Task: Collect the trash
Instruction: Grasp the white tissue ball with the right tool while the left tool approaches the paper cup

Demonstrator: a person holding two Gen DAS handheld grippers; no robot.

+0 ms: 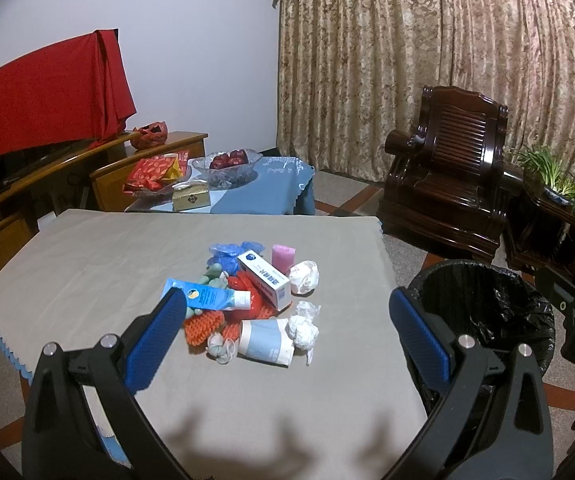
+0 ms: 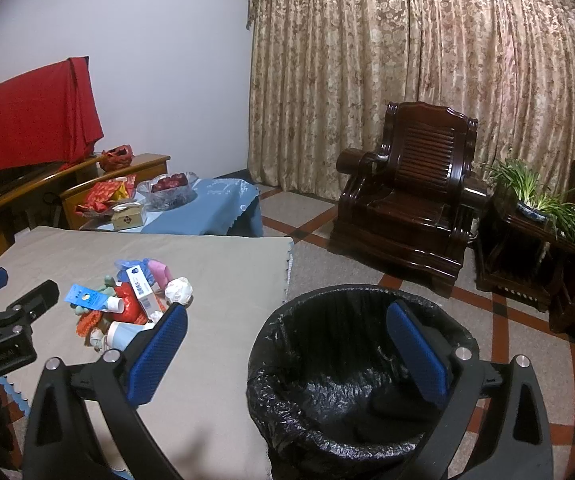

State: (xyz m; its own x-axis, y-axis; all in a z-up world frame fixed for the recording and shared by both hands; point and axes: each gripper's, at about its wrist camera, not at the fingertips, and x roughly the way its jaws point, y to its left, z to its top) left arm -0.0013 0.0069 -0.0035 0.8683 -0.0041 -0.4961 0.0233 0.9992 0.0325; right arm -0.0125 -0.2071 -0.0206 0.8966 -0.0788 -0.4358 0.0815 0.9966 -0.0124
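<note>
Both tools are spread wide and empty — the left tool (image 1: 287, 320) faces the trash pile (image 1: 255, 300) on the tabletop (image 1: 87, 264), the right tool (image 2: 287, 344) hangs over the bin (image 2: 351, 432). Better to pinch one loose outer piece first — a paper ball (image 1: 304, 276).

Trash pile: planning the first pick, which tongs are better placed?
Left. The left tongs are open and face the trash pile directly; the right tongs hang over the bin.
</note>
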